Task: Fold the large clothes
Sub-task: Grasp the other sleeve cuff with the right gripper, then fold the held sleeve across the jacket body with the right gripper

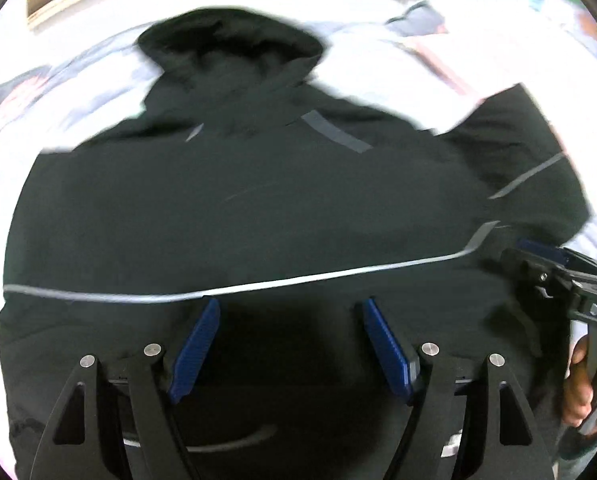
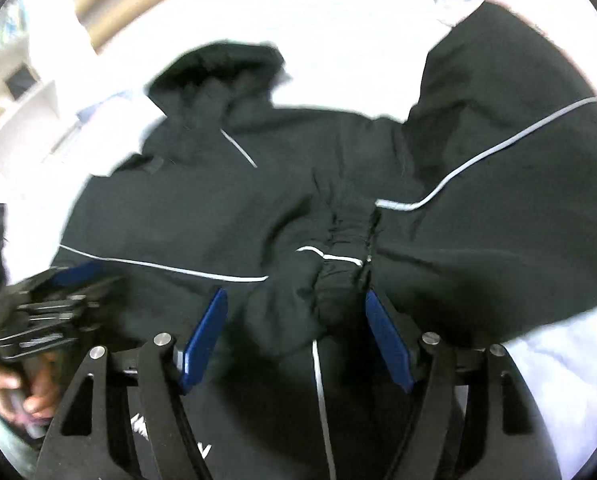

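Jacket (image 1: 258, 208) lying spread on white bed (image 1: 398, 68), hood at upper frame | left claw (image 1: 288, 344) hovering agape over hem | right claw (image 2: 294, 344) gaping around bunched cuff (image 2: 338, 280), likely readying sleeve fold

Ahead of my left gripper (image 1: 290, 344) the open jaws stand over flat black jacket (image 1: 258, 208) with nothing raised between them. My right gripper (image 2: 294, 344) has a bunched sleeve cuff (image 2: 338, 280) heaped between its spread pads. The white bed surface (image 2: 358, 40) lies bare beyond the hood (image 2: 218, 76).
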